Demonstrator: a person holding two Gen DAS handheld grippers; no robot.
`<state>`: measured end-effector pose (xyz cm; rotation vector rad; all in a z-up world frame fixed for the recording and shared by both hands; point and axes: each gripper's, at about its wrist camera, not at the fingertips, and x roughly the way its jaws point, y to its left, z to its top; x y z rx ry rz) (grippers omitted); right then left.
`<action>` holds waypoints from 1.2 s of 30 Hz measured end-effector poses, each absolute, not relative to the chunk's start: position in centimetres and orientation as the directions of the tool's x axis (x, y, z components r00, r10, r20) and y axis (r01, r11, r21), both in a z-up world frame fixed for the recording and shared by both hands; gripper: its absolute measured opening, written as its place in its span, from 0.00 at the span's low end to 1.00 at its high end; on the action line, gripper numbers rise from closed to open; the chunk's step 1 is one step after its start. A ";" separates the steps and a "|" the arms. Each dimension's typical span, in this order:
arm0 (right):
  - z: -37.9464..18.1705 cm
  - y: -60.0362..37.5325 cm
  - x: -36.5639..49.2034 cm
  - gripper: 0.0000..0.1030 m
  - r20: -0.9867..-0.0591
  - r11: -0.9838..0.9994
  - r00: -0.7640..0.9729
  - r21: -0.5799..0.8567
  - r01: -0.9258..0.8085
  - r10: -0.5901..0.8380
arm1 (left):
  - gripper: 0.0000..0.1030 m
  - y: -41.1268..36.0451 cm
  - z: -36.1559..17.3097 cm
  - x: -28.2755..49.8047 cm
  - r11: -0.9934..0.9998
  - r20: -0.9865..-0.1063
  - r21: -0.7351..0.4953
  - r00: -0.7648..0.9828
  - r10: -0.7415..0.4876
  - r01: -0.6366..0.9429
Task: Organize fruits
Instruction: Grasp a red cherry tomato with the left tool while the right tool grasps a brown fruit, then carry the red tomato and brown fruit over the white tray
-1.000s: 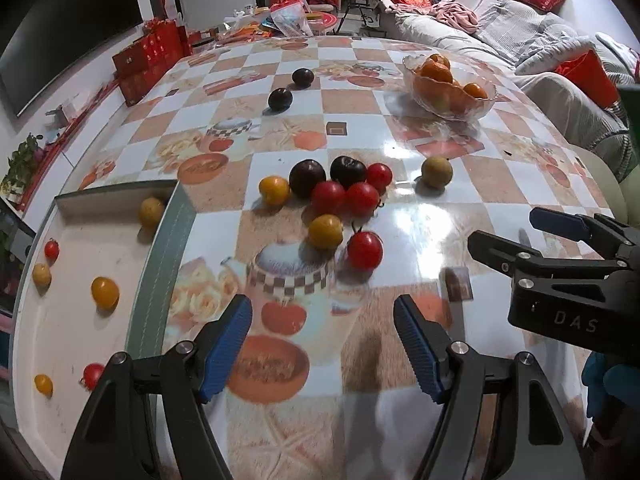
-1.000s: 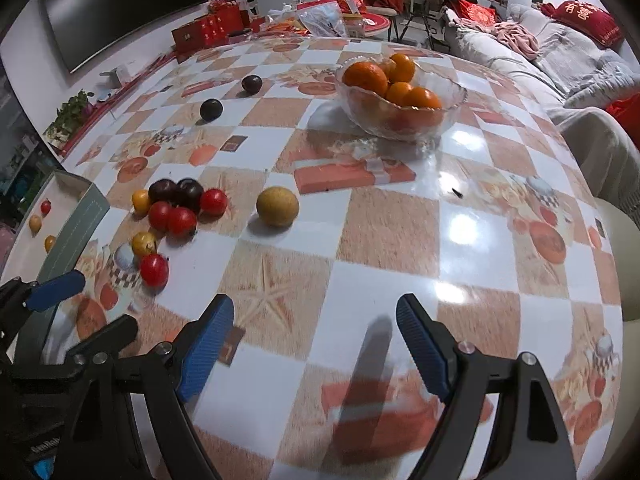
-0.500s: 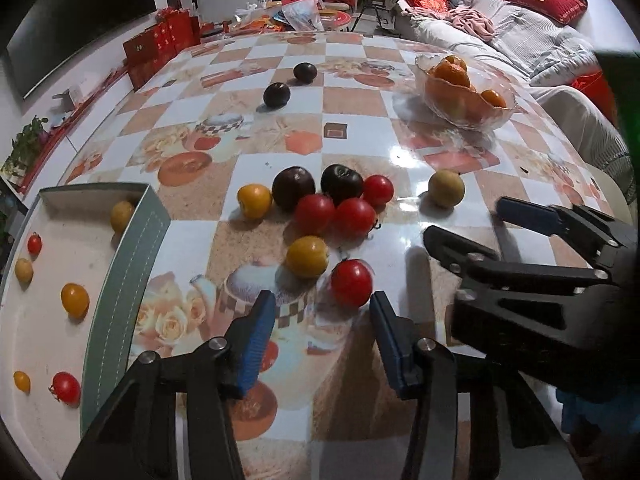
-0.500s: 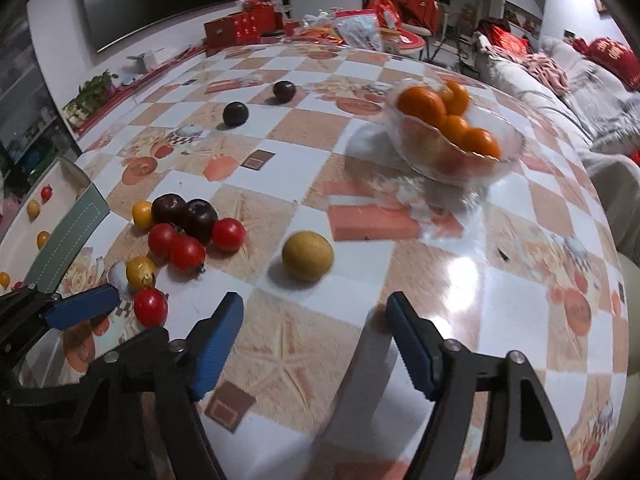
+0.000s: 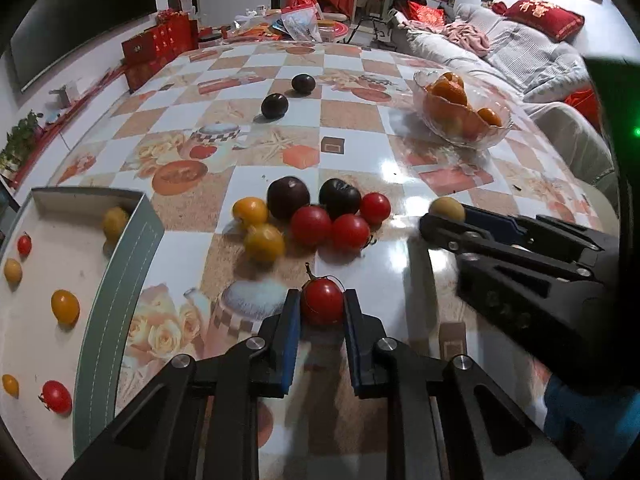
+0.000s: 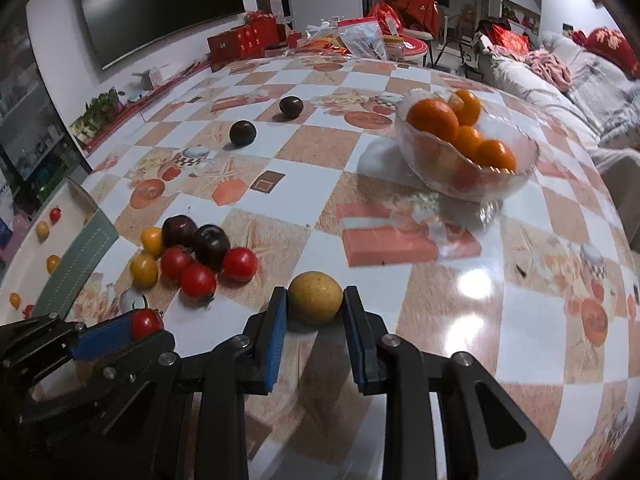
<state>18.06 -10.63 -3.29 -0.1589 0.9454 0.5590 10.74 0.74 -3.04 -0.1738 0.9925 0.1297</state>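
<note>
You've got a few small fruits in the tray [image 5: 120, 272], left gripper [image 5: 322, 316] clamped on a red tomato [image 5: 322, 306], right gripper [image 6: 315, 316] pinching the yellow-brown fruit [image 6: 315, 297], and a whole pile [image 5: 312, 212] still waiting.

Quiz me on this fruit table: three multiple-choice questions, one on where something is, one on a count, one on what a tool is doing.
1. Where are the oranges?
A. in the glass bowl
B. in the tray
C. on the sofa

2. How many dark plums lie on the table?
A. two
B. four
C. six

3. What is between the left gripper fingers?
A. nothing
B. a red tomato
C. an orange

Answers: 1 A, they are piled inside the bowl; 2 B, two in the cluster, two farther back; 3 B, both pads sit against its sides.
</note>
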 end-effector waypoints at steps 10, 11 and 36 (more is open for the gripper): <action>-2.5 -13.5 14.9 0.29 -0.793 0.846 0.431 0.190 -0.498 0.431 | 0.21 1.0 -2.0 7.7 0.985 -0.839 -0.107 0.544 -0.016 -0.135; -2.3 -13.7 14.6 0.29 -0.792 0.846 0.431 0.193 -0.496 0.433 | 0.21 0.8 -1.8 7.4 0.986 -0.839 -0.105 0.545 -0.019 -0.127; 3.7 -14.3 7.5 0.29 -0.750 0.839 0.488 0.160 -0.520 0.445 | 0.21 -2.7 5.4 0.4 0.985 -0.755 -0.169 0.639 -0.147 0.026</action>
